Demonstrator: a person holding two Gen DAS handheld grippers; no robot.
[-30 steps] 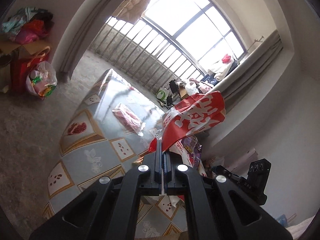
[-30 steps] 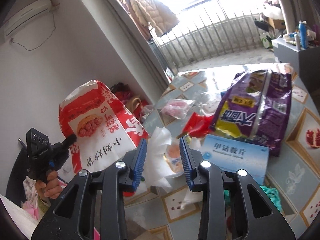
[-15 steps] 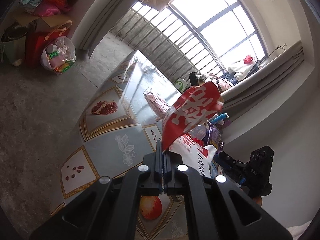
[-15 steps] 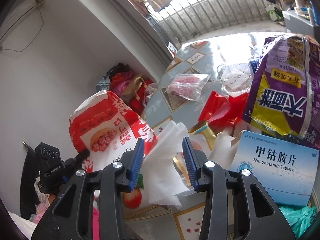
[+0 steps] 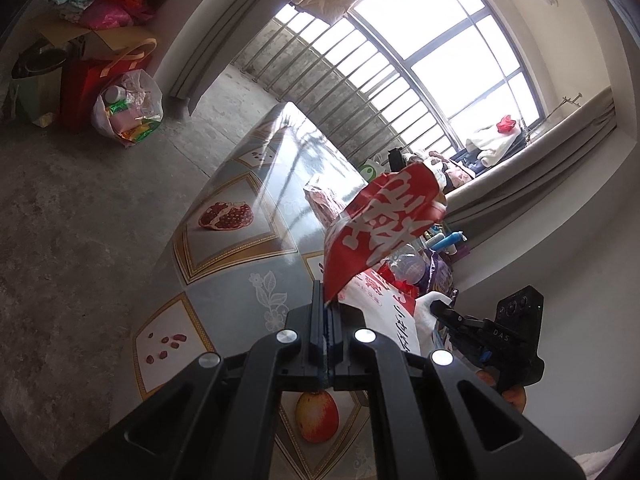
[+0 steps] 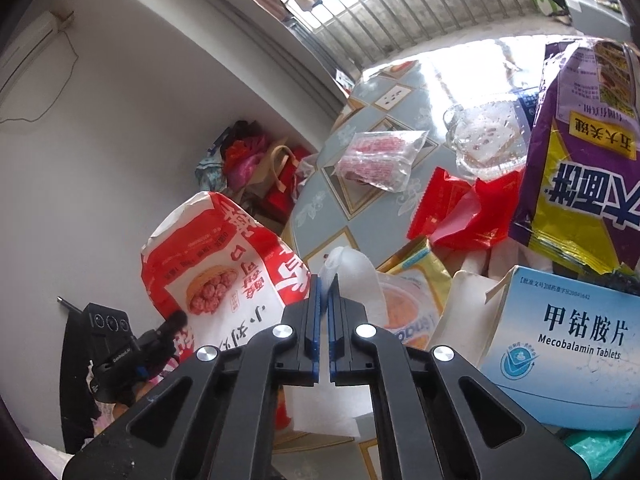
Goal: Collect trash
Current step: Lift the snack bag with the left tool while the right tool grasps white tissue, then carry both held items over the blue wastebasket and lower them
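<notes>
Right gripper (image 6: 325,280) just clamped the white tissue (image 6: 352,276) near the table's (image 5: 240,256) front edge. Left gripper (image 5: 327,296) stays pinched on red-white bag (image 5: 384,220) rim; tissue goes in next.

Both wrist cams sit close over the table (image 5: 240,272), angled down toward the window; both see the red-white bag (image 5: 384,224) (image 6: 224,264).

Black two-finger grippers: two, left gripper (image 5: 327,304) and right gripper (image 6: 324,284)
Red-and-white printed paper bag (image 6: 224,264): one
White crumpled tissue (image 6: 352,276): one
Purple-and-yellow foil snack bag (image 6: 580,168): one
Blue-and-white cardboard tablet box (image 6: 568,340): one
Clear plastic packets: two, (image 6: 380,156) and (image 6: 488,144)
Red crumpled wrapper (image 6: 460,212): one
</notes>
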